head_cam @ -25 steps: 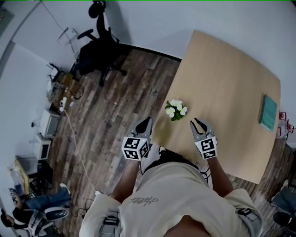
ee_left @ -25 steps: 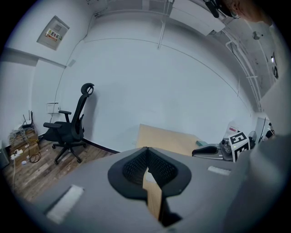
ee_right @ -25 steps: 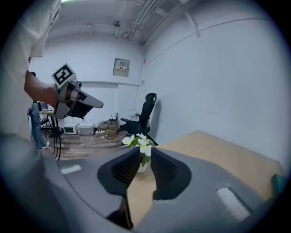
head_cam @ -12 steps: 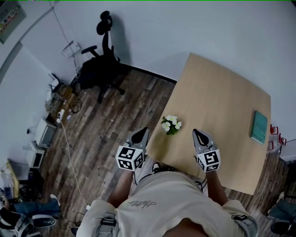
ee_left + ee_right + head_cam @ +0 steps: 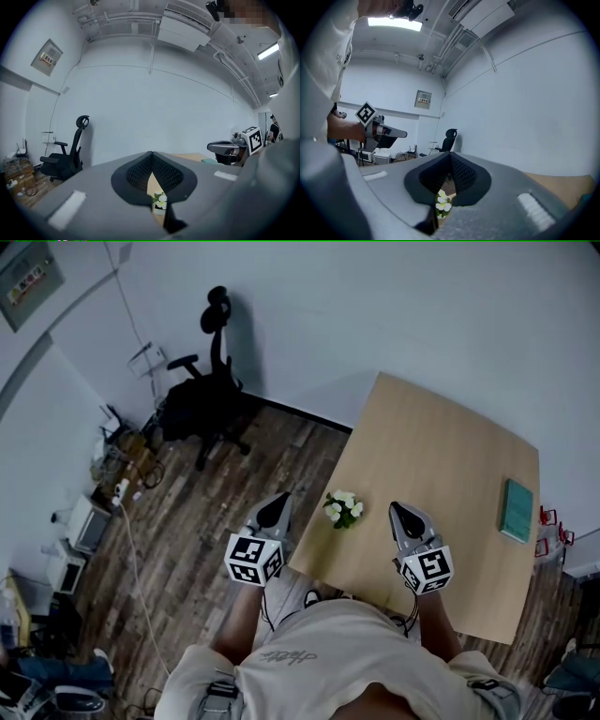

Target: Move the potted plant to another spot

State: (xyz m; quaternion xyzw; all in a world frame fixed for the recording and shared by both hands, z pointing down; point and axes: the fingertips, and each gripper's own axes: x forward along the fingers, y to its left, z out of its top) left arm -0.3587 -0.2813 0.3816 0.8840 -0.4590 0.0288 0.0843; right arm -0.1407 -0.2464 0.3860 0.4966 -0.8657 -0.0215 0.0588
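The potted plant stands upright on the wooden surface, near the corner at 7 o'clock and close to the edge facing the person. The left hand-held gripper hangs at the plant's 9 o'clock, out over the floor. The right hand-held gripper hangs at its 3 o'clock, over the surface. Both are apart from the plant. Each gripper view shows the jaws closed tip to tip with nothing between them. The white flowers show only through the slot behind the tips, farther off.

This fits a plant waiting to be taken and equally one just set down at its new spot, so the stage stays unsettled.

Either way, care centres on the same things. The plant looks small and top-heavy with bloom, so any hold belongs on the pot, not on the leaves or flowers. Both hand-held grippers flank it closely, and a sideways brush could tip it or nudge it off the near edge. Free space lies toward 12 and 2 o'clock, short of the teal book at the 3 o'clock edge.
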